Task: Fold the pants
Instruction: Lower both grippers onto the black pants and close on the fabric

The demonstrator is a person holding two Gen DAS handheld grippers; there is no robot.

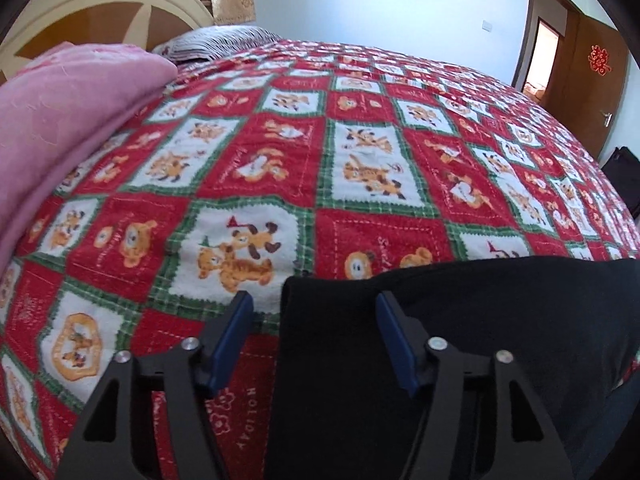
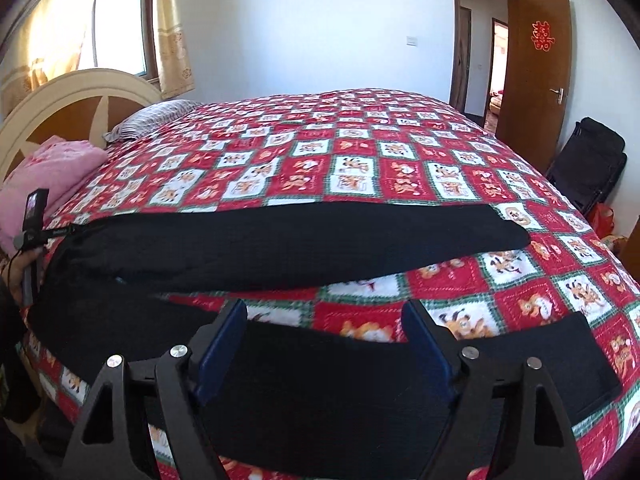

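Note:
Black pants (image 2: 300, 240) lie spread on a bed under a red, white and green cartoon quilt (image 2: 360, 152). In the right wrist view one leg stretches right across the bed, and the other leg (image 2: 320, 380) lies nearer, along the front edge. My right gripper (image 2: 325, 306) is open above that near leg, its blue pads apart and holding nothing. In the left wrist view the pants (image 1: 480, 340) fill the lower right. My left gripper (image 1: 314, 298) is open astride their upper left corner, one finger over the quilt and one over the cloth.
A pink folded blanket (image 1: 60, 128) and a striped pillow (image 1: 208, 42) lie by the cream and wood headboard (image 2: 72, 108). A person's hand (image 2: 16, 276) shows at the pants' left end. A brown door (image 2: 532, 72) stands open and a black chair (image 2: 588, 164) sits beyond the bed.

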